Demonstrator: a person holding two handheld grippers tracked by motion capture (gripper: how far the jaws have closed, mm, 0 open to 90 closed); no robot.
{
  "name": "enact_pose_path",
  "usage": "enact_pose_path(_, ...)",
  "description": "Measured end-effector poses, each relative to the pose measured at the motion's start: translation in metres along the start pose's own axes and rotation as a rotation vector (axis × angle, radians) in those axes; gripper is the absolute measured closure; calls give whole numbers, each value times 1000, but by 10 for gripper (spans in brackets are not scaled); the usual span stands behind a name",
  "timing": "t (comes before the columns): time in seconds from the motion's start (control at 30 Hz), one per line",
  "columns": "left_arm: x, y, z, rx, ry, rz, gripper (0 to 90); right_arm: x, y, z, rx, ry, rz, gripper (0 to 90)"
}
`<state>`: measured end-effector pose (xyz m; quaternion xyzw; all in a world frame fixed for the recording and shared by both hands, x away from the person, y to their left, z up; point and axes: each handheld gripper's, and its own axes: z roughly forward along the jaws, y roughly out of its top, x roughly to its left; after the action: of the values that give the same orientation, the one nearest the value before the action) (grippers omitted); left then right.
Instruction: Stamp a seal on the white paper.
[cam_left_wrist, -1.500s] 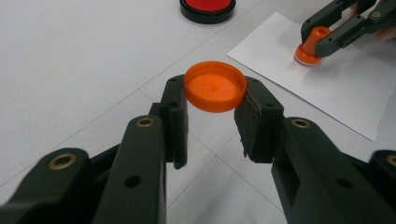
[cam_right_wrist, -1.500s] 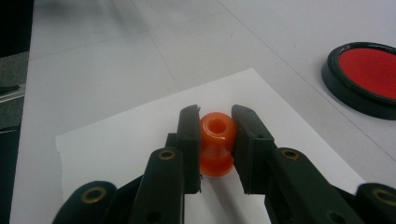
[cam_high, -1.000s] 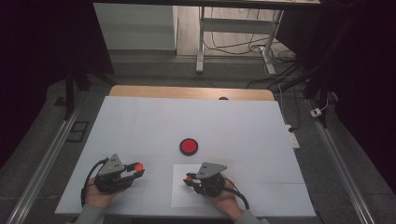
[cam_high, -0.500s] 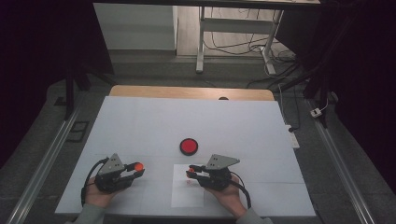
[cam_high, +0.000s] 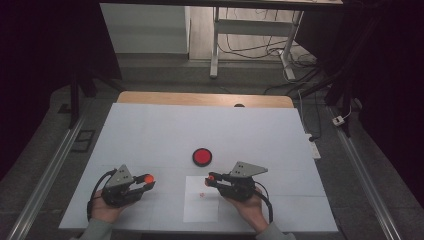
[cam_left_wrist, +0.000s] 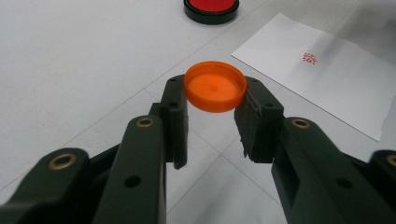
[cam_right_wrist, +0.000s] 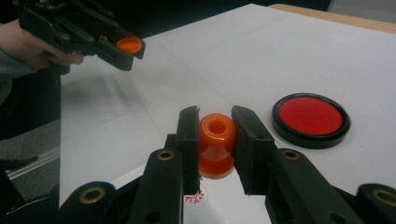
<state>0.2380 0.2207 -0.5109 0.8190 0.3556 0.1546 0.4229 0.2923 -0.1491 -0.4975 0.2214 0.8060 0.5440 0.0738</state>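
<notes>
Stamp (cam_right_wrist: 216, 144), small, light, hard plastic, sits pinched at its waist in our right gripper (cam_high: 214, 179), just above the paper (cam_high: 201, 212). Slick sides could twist, so we squeeze the narrow middle. Left gripper (cam_high: 148, 180), at nine o'clock, pinches the cap (cam_left_wrist: 215, 87) by its rim.

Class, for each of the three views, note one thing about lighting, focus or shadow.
High view: the white table is lit, the surroundings dark. Left gripper view: the orange cap is sharp. Right gripper view: the near jaws blur softly; a shadow falls left on the table.
</notes>
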Motion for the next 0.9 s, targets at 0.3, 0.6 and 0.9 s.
enact_pose_path(0.3, -1, 1, 0, -1, -2, 4, 654, -6, 8, -16, -49, -31, 9, 728)
enact_pose_path(0.6, -1, 0, 1, -1, -2, 1, 653, -14, 13, -31, -86, -58, 21, 728)
enact_pose_path(0.9, -1, 1, 1, -2, -3, 3, 654, -19, 15, -42, -113, -80, 23, 728)
